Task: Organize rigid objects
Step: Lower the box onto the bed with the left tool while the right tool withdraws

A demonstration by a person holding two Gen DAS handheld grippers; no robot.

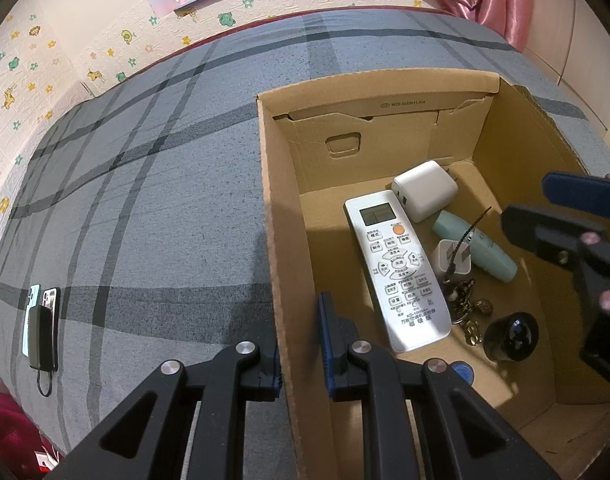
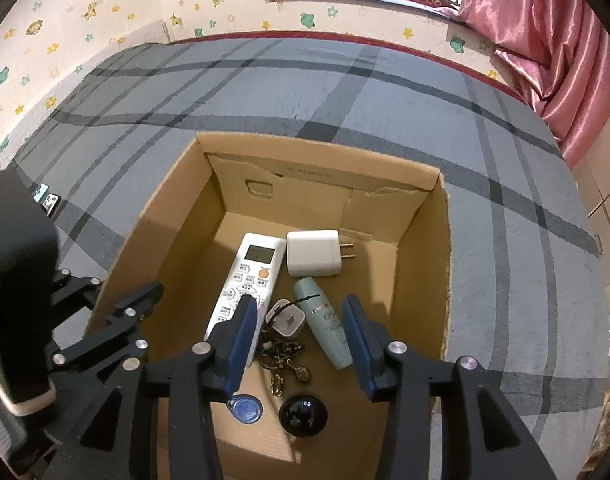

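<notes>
An open cardboard box (image 1: 289,208) (image 2: 425,216) sits on a grey plaid bed. Inside lie a white remote (image 1: 397,268) (image 2: 251,276), a large white charger (image 1: 427,190) (image 2: 313,253), a small white plug (image 1: 451,258) (image 2: 288,318), a teal bottle (image 1: 475,246) (image 2: 325,322), a keychain (image 1: 467,312) (image 2: 283,360), a black round object (image 1: 511,336) (image 2: 303,414) and a blue tag (image 2: 247,408). My left gripper (image 1: 301,344) is shut on the box's left wall. My right gripper (image 2: 299,340) is open and empty above the items; it also shows in the left wrist view (image 1: 545,208).
Phones and a dark power bank (image 1: 43,324) lie on the bed at the left. A wall with animal stickers (image 2: 105,12) and a window are behind the bed. A pink curtain (image 2: 545,40) hangs at the right.
</notes>
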